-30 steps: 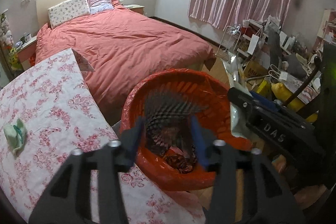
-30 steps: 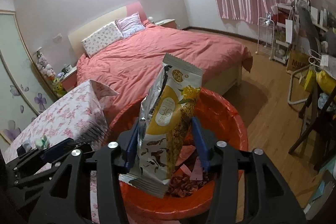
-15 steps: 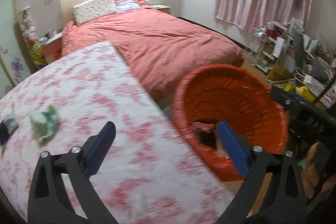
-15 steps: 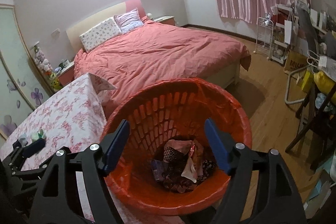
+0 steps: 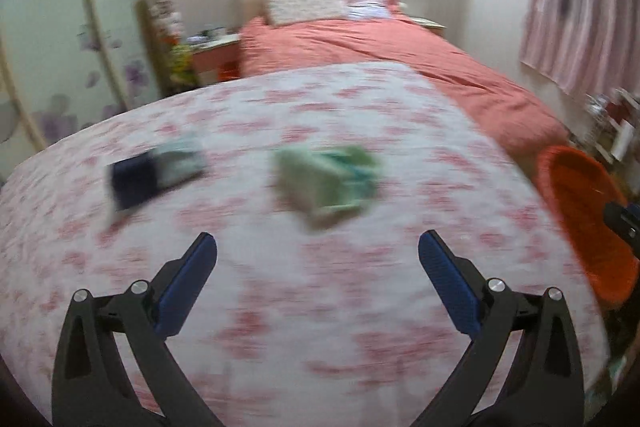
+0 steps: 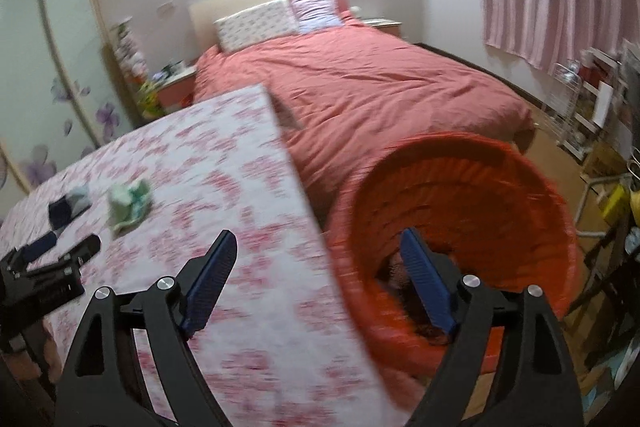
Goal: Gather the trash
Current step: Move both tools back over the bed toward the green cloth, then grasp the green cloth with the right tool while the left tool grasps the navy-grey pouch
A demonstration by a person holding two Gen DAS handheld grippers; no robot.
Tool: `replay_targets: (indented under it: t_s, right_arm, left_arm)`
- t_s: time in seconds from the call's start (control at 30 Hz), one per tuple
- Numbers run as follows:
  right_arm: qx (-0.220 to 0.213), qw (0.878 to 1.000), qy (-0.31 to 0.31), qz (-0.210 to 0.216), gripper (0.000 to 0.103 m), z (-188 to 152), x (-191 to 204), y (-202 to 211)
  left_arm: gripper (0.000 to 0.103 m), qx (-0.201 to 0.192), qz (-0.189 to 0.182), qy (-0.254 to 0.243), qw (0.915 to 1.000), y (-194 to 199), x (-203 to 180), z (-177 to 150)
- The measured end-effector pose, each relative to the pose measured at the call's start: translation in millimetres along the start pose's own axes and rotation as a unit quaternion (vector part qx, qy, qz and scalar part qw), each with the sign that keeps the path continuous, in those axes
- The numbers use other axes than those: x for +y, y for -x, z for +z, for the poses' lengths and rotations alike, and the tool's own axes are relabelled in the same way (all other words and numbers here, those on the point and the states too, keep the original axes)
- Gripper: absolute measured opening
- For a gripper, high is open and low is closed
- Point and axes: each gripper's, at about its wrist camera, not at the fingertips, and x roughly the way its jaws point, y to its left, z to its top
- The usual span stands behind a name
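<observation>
A crumpled pale-green wrapper (image 5: 326,183) lies on the pink-and-white floral tablecloth (image 5: 280,307), well inside the table edge, and looks like the next piece of trash to collect. Beside it, apart, is a dark-blue and pale packet (image 5: 152,175); both are smeared by motion blur, so what they are made of is hard to tell.

The left gripper (image 5: 318,257) hangs over the cloth with its jaws spread wide and nothing between them, pointed roughly at the green wrapper, a stance that suits dropping straight over a soft, flat scrap.

The right gripper (image 6: 316,263) is likewise released and empty, straddling the table edge with one blue pad (image 6: 426,287) over the round orange plastic basket (image 6: 480,167). That basket stands just off the table's corner, between it and the bed with the coral-red duvet (image 6: 380,87), close enough that trash can be carried over in one short move. Dark wrappers already sit in its bottom.
</observation>
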Motion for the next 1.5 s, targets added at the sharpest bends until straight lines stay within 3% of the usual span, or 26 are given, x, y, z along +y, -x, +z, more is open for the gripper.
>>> replay_targets:
  t_s: [0.23,0.47,0.63,0.87,1.07,1.1,1.2,1.5]
  right_arm:
    - [0.022,0.998,0.052,0.037,0.084,-5.7,73.2,-17.4]
    - [0.041,0.992,0.09,0.075,0.082,-4.0,146.5,-44.4]
    - [0.056,0.99,0.1,0.087,0.074,0.8,184.2,-71.0]
    - [0.064,0.99,0.104,0.076,0.073,6.9,205.3,-95.5]
    - [0.081,0.989,0.108,0.066,0.049,7.8,210.4,-110.8]
    - [0.079,0.989,0.107,0.072,0.04,8.0,209.2,-109.4]
    - [0.081,0.988,0.105,0.081,0.033,7.3,204.4,-107.9]
    - [0.082,0.989,0.092,0.083,0.031,5.5,191.1,-99.9]
  left_arm:
    - [0.099,0.009,0.076,0.051,0.9957,-1.7,91.8,-10.0]
    - [0.099,0.011,0.107,0.09,0.9901,-3.1,151.6,-14.3]
    - [0.099,0.025,0.091,0.113,0.9891,-14.8,177.6,-14.3]
    - [0.099,0.03,0.065,0.127,0.9893,-34.7,188.6,-3.4]
    - [0.099,0.033,0.045,0.145,0.9879,-57.7,193.2,13.5]
    - [0.099,0.033,0.041,0.147,0.9878,-60.8,192.7,16.4]
    - [0.099,0.032,0.036,0.144,0.9884,-69.6,190.8,23.1]
    - [0.099,0.015,-0.014,0.131,0.9912,-72.7,170.4,32.7]
